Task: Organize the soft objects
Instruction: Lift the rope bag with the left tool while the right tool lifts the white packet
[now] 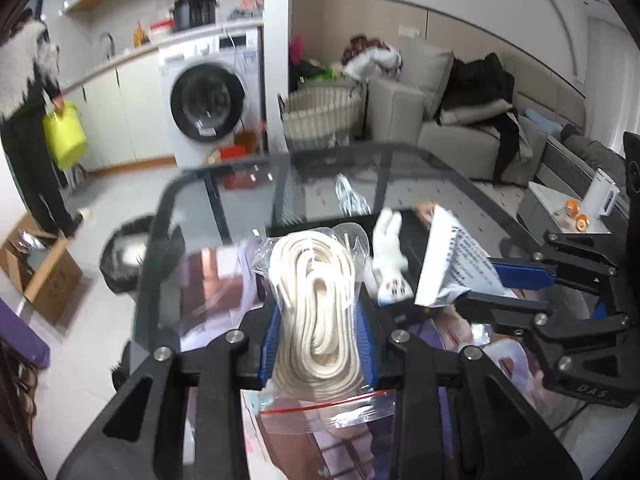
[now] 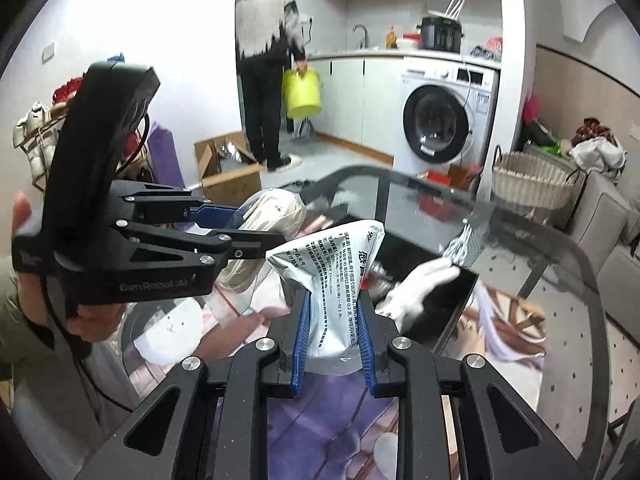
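My left gripper is shut on a clear zip bag of coiled white rope, held above the glass table. In the right wrist view, my right gripper is shut on a white foil pouch with printed text, also lifted off the table. Each view shows the other gripper from the side: the right gripper with the pouch, and the left gripper with the rope bag. A white plush toy lies on a black tray between them.
A colourful printed mat covers the table's near part. Beyond the table edge are a washing machine, a wicker basket, a grey sofa, a cardboard box and a person carrying a yellow bucket. A black bin sits beside the table.
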Motion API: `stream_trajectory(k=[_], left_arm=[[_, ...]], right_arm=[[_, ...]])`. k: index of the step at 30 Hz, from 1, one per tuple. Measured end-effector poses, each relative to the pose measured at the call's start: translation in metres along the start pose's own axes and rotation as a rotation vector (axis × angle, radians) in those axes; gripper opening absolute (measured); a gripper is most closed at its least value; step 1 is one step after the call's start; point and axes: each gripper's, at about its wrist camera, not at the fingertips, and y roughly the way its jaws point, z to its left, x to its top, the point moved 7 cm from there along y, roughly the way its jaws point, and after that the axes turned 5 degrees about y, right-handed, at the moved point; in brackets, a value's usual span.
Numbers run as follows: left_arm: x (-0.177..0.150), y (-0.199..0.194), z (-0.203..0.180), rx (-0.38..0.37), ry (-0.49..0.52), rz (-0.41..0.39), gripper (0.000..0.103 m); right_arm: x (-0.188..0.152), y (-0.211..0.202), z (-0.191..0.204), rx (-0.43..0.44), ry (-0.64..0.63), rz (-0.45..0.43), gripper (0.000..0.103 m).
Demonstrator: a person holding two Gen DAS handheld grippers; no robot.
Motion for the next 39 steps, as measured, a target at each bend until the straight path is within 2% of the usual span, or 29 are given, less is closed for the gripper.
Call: stream_trajectory(k=[4, 7, 14, 23, 28, 31, 39], left_arm=[[0.001, 0.002, 0.0, -0.054, -0.031, 0.0, 0.031], [0.002, 0.002, -0.002, -0.049, -0.011, 0.0, 0.031], [0.003, 0.004, 0.002, -0.05, -0.04, 0.002, 0.031], [0.033, -0.006, 0.018, 0.03, -0.061, -0.131, 0.031], [0.052, 0.008, 0.024, 0.041, -0.069, -0.171, 0.031], [0.062, 0.012, 0.027, 0.062, -0.071, -0.228, 0.031], [0.072, 0.033, 0.02, 0.055, -0.093, -0.219, 0.031]], right_arm=[[0.008, -0.008, -0.002, -0.014, 0.003, -0.063, 0.022], [0.007, -0.013, 0.004, -0.046, -0.034, -0.094, 0.022], [0.014, -0.011, 0.003, -0.038, -0.022, -0.114, 0.022], [0.04, -0.005, -0.023, -0.088, 0.013, -0.171, 0.022], [0.055, 0.004, -0.04, -0.09, 0.077, -0.176, 0.022], [0.062, 0.008, -0.041, -0.096, 0.063, -0.192, 0.022], [0.069, 0.012, -0.043, -0.101, 0.058, -0.196, 0.022]])
